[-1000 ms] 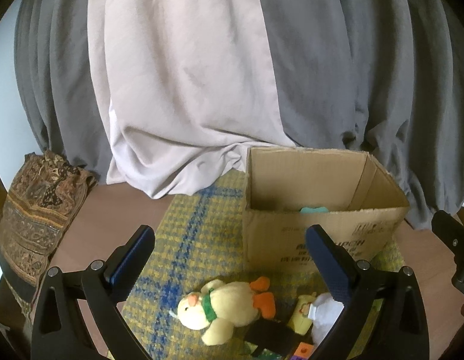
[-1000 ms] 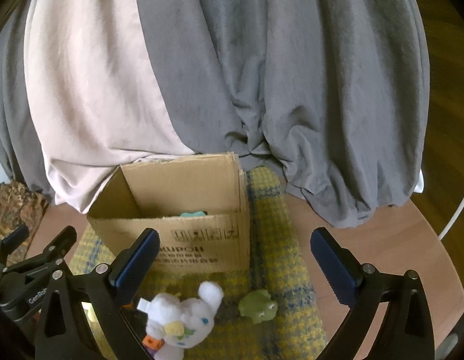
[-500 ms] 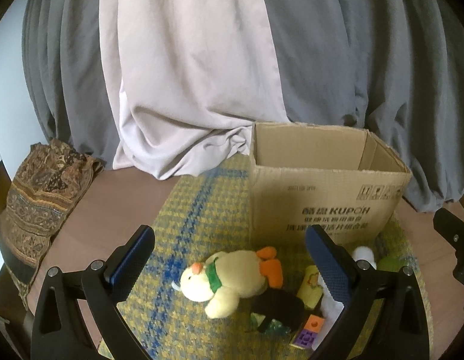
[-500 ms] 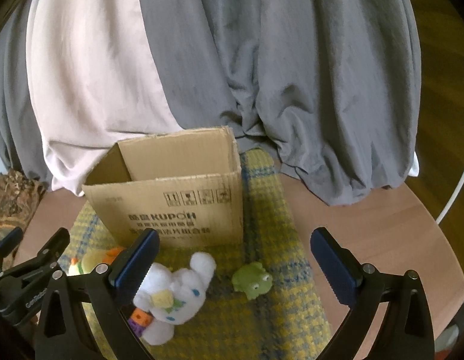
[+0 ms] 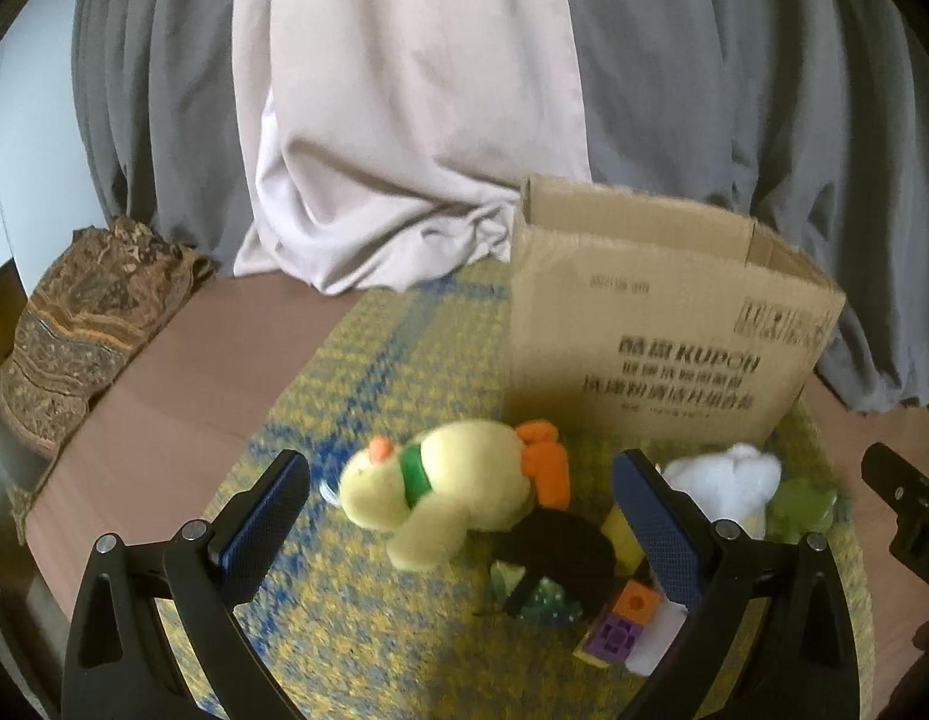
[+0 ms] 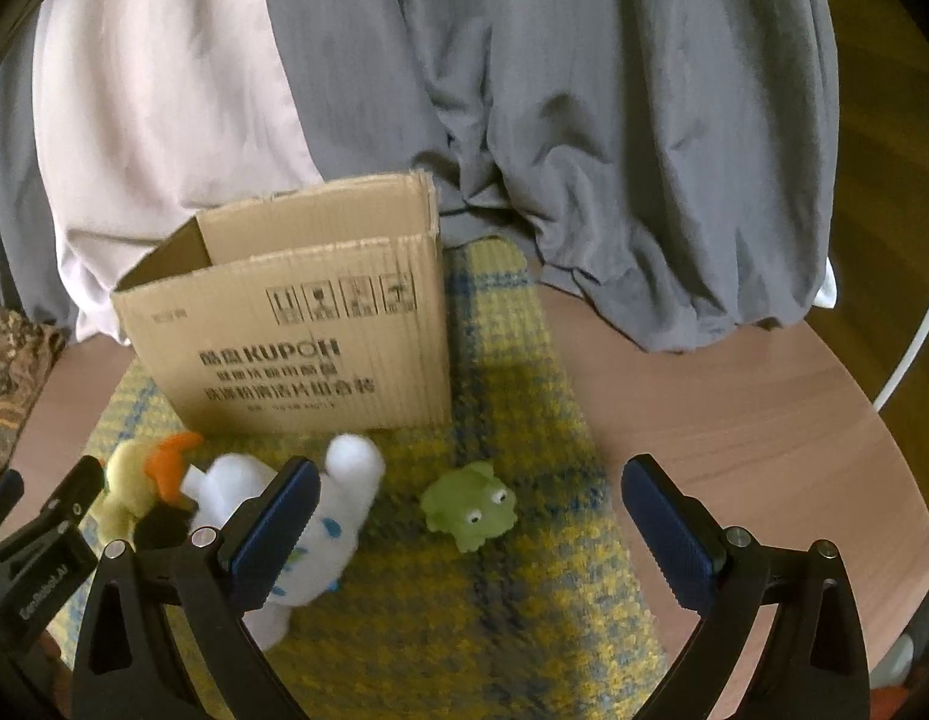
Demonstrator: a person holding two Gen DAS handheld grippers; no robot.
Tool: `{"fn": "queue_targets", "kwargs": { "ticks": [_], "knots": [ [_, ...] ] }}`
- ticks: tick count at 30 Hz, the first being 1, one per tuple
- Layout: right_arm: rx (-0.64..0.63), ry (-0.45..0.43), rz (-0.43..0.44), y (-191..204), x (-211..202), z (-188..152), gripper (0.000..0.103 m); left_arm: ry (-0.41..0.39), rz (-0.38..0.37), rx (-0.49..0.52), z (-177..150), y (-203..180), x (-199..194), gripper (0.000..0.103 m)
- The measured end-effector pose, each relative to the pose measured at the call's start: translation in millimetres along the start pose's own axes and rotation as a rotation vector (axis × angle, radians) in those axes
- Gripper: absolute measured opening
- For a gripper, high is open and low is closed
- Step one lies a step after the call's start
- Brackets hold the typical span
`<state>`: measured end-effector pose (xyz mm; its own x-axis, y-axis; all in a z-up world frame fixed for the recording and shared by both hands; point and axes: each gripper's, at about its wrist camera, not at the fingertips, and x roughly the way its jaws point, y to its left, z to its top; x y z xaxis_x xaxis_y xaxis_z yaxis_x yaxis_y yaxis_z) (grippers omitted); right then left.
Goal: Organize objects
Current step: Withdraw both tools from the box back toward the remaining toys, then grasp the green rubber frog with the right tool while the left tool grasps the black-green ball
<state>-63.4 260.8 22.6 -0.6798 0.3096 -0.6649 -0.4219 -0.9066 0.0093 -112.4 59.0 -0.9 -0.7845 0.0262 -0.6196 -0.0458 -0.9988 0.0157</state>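
Note:
An open cardboard box [image 5: 662, 324] stands at the back of a yellow-and-blue plaid mat [image 5: 368, 360]. In front of it lie a yellow plush duck [image 5: 446, 486], a black object [image 5: 554, 552], a white plush toy [image 5: 728, 480], a green frog toy [image 5: 800, 507] and small coloured blocks [image 5: 623, 624]. My left gripper [image 5: 461, 525] is open, low over the duck. My right gripper [image 6: 464, 522] is open, with the frog [image 6: 470, 507] between its fingers' line and the white plush [image 6: 308, 528] at its left finger. The box [image 6: 296, 324] is behind them.
A round wooden table [image 6: 734, 420] carries the mat. Grey and pale curtains [image 5: 404, 90] hang close behind the box. A patterned brown cushion [image 5: 86, 312] sits at the table's left edge. The left gripper's body [image 6: 32, 552] shows at the right wrist view's lower left.
Both grippers have come down and closer to the toys. The box's inside has dropped out of sight and the toys appear larger. Both stay open.

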Motion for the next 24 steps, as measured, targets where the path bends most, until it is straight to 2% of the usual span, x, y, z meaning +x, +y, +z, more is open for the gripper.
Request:
{"fn": "queue_targets", "kwargs": {
  "ticks": [13, 18, 24],
  "knots": [
    [0.001, 0.073, -0.013, -12.8, 35.6, -17.9, 0.101, 0.049, -0.009, 0.035, -26.2, -19.7, 12.8, 0.102],
    [0.024, 0.113, 0.009, -18.9, 51.1, -22.3, 0.101, 0.077, -0.024, 0.045, -35.9, -24.8, 21.9, 0.101],
    [-0.016, 0.153, 0.021, -9.4, 63.2, -21.4, 0.101, 0.110, -0.054, 0.058, -38.8, -30.1, 30.2, 0.094]
  ]
}}
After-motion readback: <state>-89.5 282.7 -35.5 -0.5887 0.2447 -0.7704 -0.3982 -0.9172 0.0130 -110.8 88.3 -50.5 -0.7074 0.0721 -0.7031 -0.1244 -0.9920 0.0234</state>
